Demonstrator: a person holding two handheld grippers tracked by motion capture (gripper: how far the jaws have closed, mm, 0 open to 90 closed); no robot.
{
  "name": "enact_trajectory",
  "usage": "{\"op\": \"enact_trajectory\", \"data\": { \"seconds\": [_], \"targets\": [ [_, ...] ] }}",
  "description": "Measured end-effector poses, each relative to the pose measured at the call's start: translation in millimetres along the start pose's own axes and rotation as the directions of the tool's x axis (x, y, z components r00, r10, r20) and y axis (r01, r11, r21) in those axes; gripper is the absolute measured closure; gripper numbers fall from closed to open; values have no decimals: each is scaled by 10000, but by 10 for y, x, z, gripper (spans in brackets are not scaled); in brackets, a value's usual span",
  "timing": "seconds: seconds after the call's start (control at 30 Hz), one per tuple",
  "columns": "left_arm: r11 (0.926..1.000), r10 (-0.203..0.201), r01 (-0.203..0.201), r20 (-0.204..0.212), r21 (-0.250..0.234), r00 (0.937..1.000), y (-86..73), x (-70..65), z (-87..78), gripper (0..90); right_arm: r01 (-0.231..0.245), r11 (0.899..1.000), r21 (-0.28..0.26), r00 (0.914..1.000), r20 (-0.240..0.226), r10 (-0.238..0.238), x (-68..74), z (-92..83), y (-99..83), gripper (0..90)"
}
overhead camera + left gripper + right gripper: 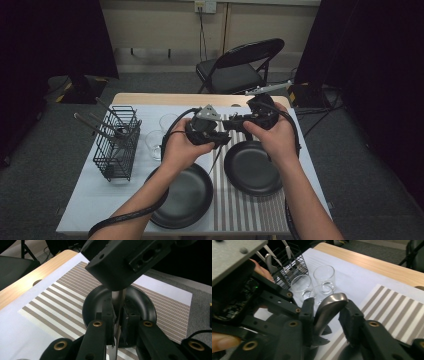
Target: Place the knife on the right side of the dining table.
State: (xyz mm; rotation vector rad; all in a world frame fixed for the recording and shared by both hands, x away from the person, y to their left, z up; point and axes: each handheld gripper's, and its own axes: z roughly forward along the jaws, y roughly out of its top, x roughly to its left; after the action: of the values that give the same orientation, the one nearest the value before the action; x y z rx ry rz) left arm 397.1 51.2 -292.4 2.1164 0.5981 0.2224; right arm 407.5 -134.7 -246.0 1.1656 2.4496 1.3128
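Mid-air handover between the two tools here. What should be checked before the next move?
1. The left tool is shut on the metal utensil: ok.
2. The utensil's rounded handle end sits between the jaws of the right tool: ok.
3. Right tool pressing from both sides: cannot tell; one side seems to leave a gap.
4. A black plate lies under the handover in case of a drop: ok.
5. The glasses stand apart from both tools: ok.
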Motion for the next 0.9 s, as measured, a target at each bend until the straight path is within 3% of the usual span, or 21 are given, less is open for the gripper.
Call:
{"op": "enact_trajectory", "data": {
  "seconds": [0.27, 0.57, 0.9],
  "targets": [
    [9994, -155, 160, 167, -311, 9997, -24, 15, 1, 821, -475, 9988, -142, 9983, -347, 470, -13, -6, -5, 735],
    [9956, -274, 307, 388, -883, 9989, -61, 42, -13, 802, -656, 9970, -420, 9971, -421, 638, 13, -16, 9, 743],
    [9960, -630, 647, 304, -612, 9976, -153, 72, -57, 420, -561, 9969, -545, 9983, -215, 550, -40, -23, -9, 745]
  ]
}}
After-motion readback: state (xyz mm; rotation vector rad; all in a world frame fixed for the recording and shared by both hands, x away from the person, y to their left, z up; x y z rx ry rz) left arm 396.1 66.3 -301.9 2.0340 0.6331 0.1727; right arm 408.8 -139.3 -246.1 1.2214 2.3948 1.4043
